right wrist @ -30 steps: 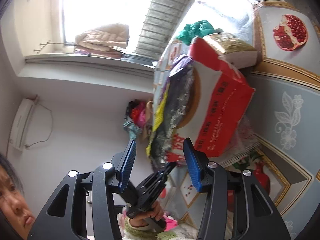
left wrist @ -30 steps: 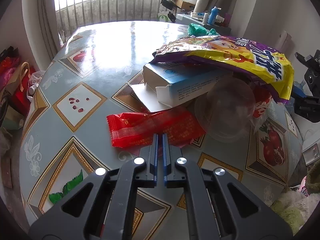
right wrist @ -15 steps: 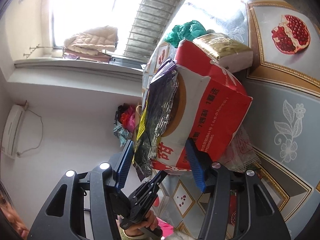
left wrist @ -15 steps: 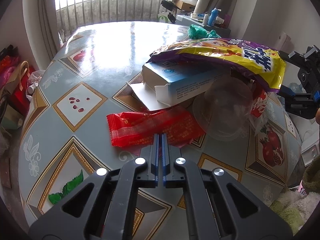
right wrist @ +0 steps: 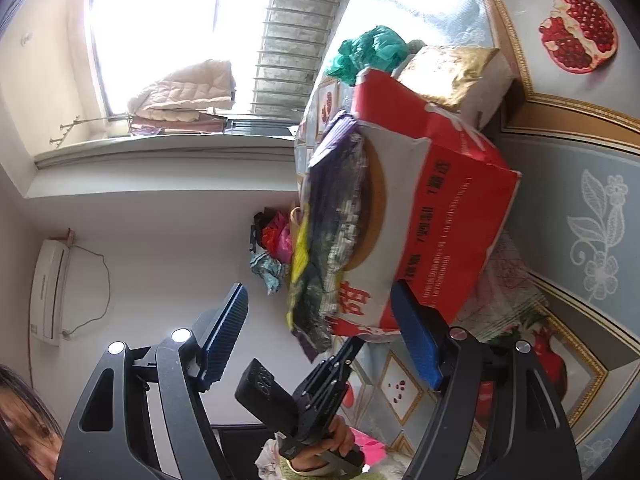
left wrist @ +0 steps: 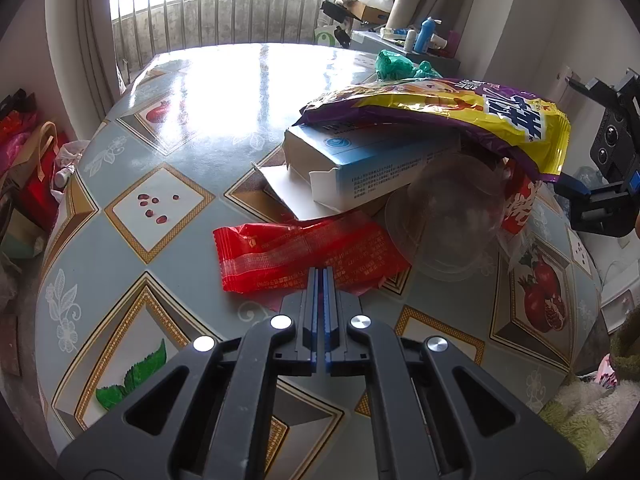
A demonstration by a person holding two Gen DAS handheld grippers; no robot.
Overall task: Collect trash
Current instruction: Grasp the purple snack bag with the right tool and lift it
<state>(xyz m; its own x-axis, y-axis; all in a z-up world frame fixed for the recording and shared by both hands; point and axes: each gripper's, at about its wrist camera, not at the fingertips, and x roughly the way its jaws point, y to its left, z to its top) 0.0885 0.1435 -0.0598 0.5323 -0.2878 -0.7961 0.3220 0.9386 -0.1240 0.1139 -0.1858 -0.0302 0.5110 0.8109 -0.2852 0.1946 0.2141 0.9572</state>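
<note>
— While we are on the left wrist view, how do the fingers of the left gripper (left wrist: 319, 276) stand?

— Pressed together, blue pads face to face, tips at the near edge of the red wrapper (left wrist: 304, 258). Whether a bit of film is caught between them, I cannot tell. The wrapper lies flat on the patterned worktop (left wrist: 132, 216), at the middle of the view.

— And the rest of the trash?

— Toward one o'clock from the wrapper, a blue and white box (left wrist: 368, 168) with an open flap. A yellow and purple snack bag (left wrist: 452, 108) is draped over it. A clear plastic cup (left wrist: 444, 216) lies on its side at three o'clock from the wrapper, touching it. A green bag (left wrist: 394, 65) sits behind the pile, at twelve o'clock from it. The right gripper (left wrist: 600, 152) shows at the three o'clock edge.

— Now the right wrist view?

— It is rolled sideways. The right gripper's (right wrist: 320, 332) fingers have just been spreading and stand wide apart. The snack bag's (right wrist: 320, 248) hanging end and a corner of a red and white carton (right wrist: 432, 216) lie between the fingers, neither pad pressing on them. A gold packet (right wrist: 448, 72) rests at the carton's twelve o'clock. The left gripper (right wrist: 348, 350) appears at six o'clock, in a hand (right wrist: 320, 446).
</note>
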